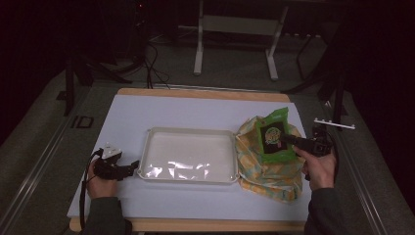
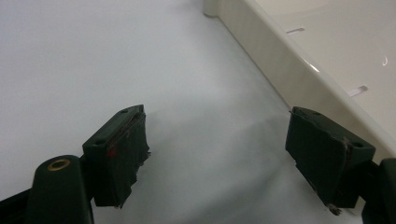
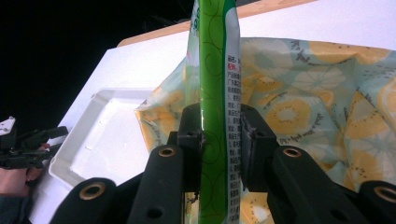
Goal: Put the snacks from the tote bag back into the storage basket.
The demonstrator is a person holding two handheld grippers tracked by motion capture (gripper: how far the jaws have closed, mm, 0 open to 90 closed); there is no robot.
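Right tool (image 3: 219, 135) clamped on green snack packet (image 1: 274, 137), held edge-up above lemon-print bag (image 1: 269, 171). White tray (image 1: 188, 134) lies toward left of packet, between hands. Left tool (image 2: 217, 154) open, empty, beside tray edge.

A cream tray (image 1: 147, 147) lies beside a fruit-print bag (image 1: 274, 181).

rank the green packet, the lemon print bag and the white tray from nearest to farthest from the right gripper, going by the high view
1. green packet: clamped in the right gripper, over the bag.
2. lemon print bag: just under and left of it, at the table's right.
3. white tray: farthest, at mid table left of the bag.
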